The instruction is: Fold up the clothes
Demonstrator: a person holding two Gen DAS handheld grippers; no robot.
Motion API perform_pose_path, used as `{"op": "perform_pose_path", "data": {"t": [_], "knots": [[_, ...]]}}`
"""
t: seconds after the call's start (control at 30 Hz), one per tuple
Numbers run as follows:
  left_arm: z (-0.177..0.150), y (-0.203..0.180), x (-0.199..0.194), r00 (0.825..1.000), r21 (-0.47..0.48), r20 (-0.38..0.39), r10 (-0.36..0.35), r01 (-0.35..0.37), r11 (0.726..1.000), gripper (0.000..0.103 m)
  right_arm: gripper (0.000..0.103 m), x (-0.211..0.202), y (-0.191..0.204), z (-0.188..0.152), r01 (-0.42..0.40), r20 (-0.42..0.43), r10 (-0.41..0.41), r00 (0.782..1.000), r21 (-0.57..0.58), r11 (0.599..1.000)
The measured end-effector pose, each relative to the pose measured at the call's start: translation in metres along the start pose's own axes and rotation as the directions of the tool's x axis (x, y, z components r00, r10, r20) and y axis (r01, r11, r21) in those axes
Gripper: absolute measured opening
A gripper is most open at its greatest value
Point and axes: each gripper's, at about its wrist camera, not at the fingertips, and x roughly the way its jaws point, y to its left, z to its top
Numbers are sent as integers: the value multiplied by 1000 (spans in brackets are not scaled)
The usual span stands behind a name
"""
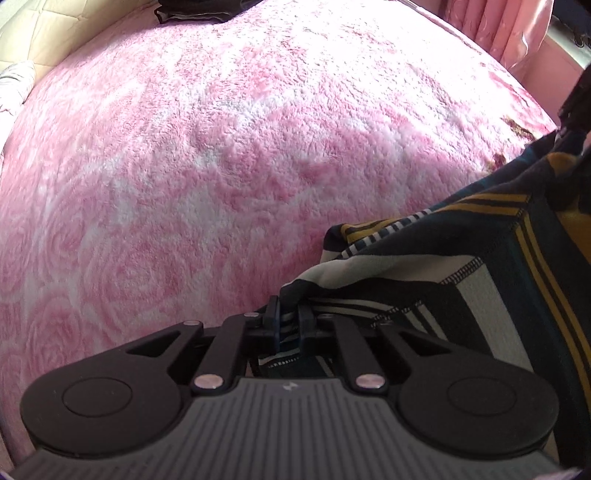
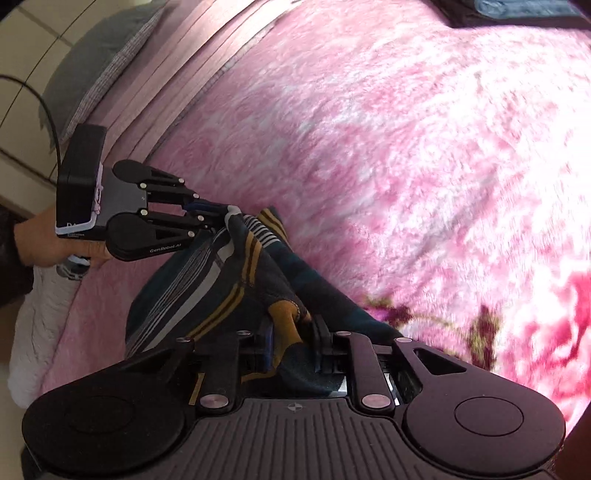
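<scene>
Two grippers clamped on one striped garment above a wide pink fleece blanket (image 1: 207, 155).

Largest first: blanket spread over a bed, filling both views, rose-patterned, deeper red flowers at the near right in the right wrist view. Dark folded clothes (image 1: 195, 11) at the far edge. Grey pillow (image 2: 96, 62) at the far left, beside the bed's edge.

Next: garment (image 2: 221, 280), dark navy with mustard, white and teal stripes, bunched and slack, strung between both grippers, low over the near part of the blanket; touching the fleece or just clear of it, hard to tell.

Then: left gripper (image 2: 218, 216), held in a hand (image 2: 48, 240), jaws pinched tight on a thin corner of cloth. Right gripper (image 1: 576, 107) barely in the left wrist view; in its own view, jaws closed on a thicker wad, mustard patch between the pads.

Risks, as judgement: thin pinch on the left likely to slip if the cloth is pulled taut or snapped out. Thick wad on the right likely holding several layers, so the garment may not spread flat, leaving a crooked fold. Fleece pile may drag at the knit and shift the layout. Uneven lowering would skew the edges.
</scene>
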Motion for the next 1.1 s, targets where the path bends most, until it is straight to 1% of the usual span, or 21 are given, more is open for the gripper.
{"op": "perform_pose_path", "data": {"t": [0.07, 0.13, 0.2, 0.23, 0.27, 0.3, 0.33, 0.4, 0.47, 0.5, 0.57, 0.6, 0.63, 0.67, 0.7, 0.73, 0.8, 0.83, 0.9, 1.0, 1.1], "knots": [[-1, 6, -6, 1000, -22, 0, 0, 0, 1000, 18, 28, -5, -4, 0, -1, -5, 1, 1000, 21, 1000], [-3, 11, -17, 1000, -44, 7, 16, -15, 999, 25, 32, -16, -1, 2, 24, -6, -24, 1000, -6, 1000], [-7, 14, -29, 999, -68, 13, 40, -39, 997, 24, 33, -29, 2, 0, 44, -9, -45, 999, -48, 998], [-9, 14, -38, 998, -88, 21, 55, -53, 995, 20, 33, -33, 2, -2, 51, -15, -52, 999, -62, 997], [-11, 14, -45, 998, -117, 32, 53, -49, 992, 17, 33, -35, 1, -3, 57, -26, -59, 998, -68, 996], [-12, 13, -52, 998, -146, 44, 52, -45, 988, 17, 33, -37, 0, -3, 63, -36, -66, 997, -74, 995], [-12, 10, -61, 997, -178, 68, 28, -15, 984, 16, 33, -38, -1, -4, 66, -47, -70, 996, -75, 995], [-9, -7, -71, 992, -175, 114, -53, 73, 982, 17, 33, -39, 3, 1, 61, -51, -67, 996, -104, 993], [-1, -29, -67, 987, -130, 116, -108, 123, 984, 17, 34, -37, 10, 6, 52, -57, -62, 996, -159, 986], [2, -41, -65, 984, -106, 116, -135, 148, 983, 18, 41, -33, 14, 8, 44, -72, -61, 996, -209, 977], [8, -61, -49, 986, -73, 83, -143, 149, 986, 17, 49, -23, 18, 12, 18, -120, -56, 991, -296, 955], [9, -67, -43, 989, -60, 75, -128, 133, 989, 17, 48, -16, 16, 13, -1, -163, -55, 985, -323, 946], [10, -73, -37, 991, -47, 67, -113, 116, 992, 16, 41, -14, 14, 13, -1, -183, -67, 981, -349, 937], [10, -74, -35, 992, -48, 69, -104, 107, 993, 16, 17, -16, 11, 12, 11, -189, -87, 978, -369, 929], [11, -75, -33, 993, -50, 72, -95, 99, 994, 16, 11, -21, 6, 13, 18, -189, -95, 977, -372, 928], [12, -76, -32, 993, -52, 75, -87, 91, 995, 16, 8, -28, -1, 12, 13, -190, -83, 978, -345, 939], [13, -76, -28, 993, -67, 86, -76, 81, 994, 16, 7, -36, -20, 9, -3, -198, -49, 979, -254, 967], [15, -74, -26, 993, -84, 91, -74, 82, 993, 16, 7, -36, -24, 6, -3, -202, -46, 978, -236, 972], [19, -71, -22, 993, -107, 91, -76, 86, 991, 15, 7, -32, -24, 0, 0, -210, -50, 976, -234, 972], [27, -66, -20, 994, -125, 73, -86, 94, 988, 17, 8, -31, -16, 2, 22, -214, -83, 973, -275, 961], [24, -59, -30, 993, -147, 70, -99, 109, 983, 17, 9, -40, -8, 6, 52, -193, -116, 974, -308, 950]]}}
